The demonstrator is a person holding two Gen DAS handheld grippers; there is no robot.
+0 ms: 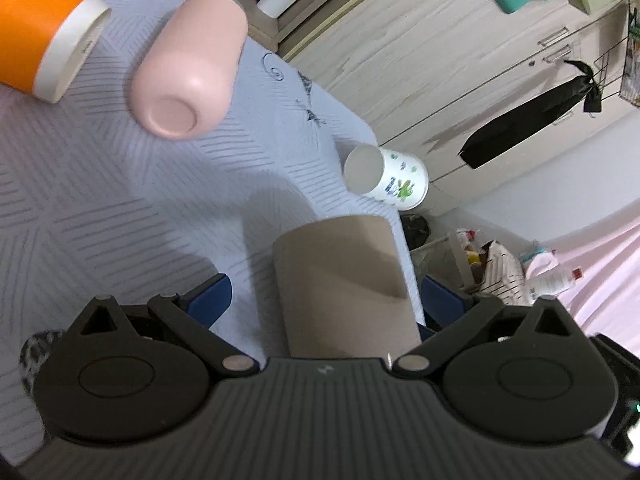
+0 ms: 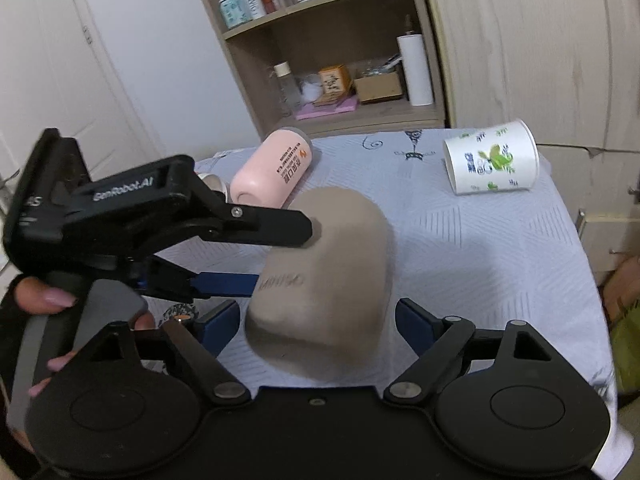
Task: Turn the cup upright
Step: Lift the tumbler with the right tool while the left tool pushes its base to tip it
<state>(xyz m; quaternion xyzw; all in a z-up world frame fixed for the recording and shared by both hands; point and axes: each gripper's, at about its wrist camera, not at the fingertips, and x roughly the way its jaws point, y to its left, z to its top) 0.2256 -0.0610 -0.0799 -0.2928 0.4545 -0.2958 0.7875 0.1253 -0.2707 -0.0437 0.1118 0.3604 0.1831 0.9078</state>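
**Brown cup mouth-down and tilted, bracketed by both tools**

- Task's thing: the brown cup [image 2: 328,272] sits near the middle of the cloth-covered surface [image 2: 480,260]. Its closed base points up and away, and its open rim faces down toward the right camera. It leans rather than standing square and is slightly blurred. Judged still upside down, so the flip is not done.
- Left hand-held gripper [image 2: 280,260] comes in from the cup's 9 o'clock. In the right wrist view its upper black finger lies against the cup near the base and its lower blue finger meets the side wall. The left wrist view shows bare cloth between one blue pad and the cup. Cannot tell whether it is truly pinching or only cradling. The high-and-low finger placement looks chosen to tip the cup about its rim.
- Right hand-held gripper [image 2: 318,316]: fingers spread, one blue pad at each side of the rim, with a gap on both sides. Likely standing by to steady or catch the cup as it turns.
- Nearby: a pink cup [image 2: 272,172] lies on its side at the brown cup's 11 o'clock. A white paper cup [image 2: 492,160] lies on its side at 2 o'clock. An orange cup [image 1: 44,28] lies at the far edge of the left wrist view.
- Risk, as a guess: the smooth rounded wall may slip if the hold is loose.
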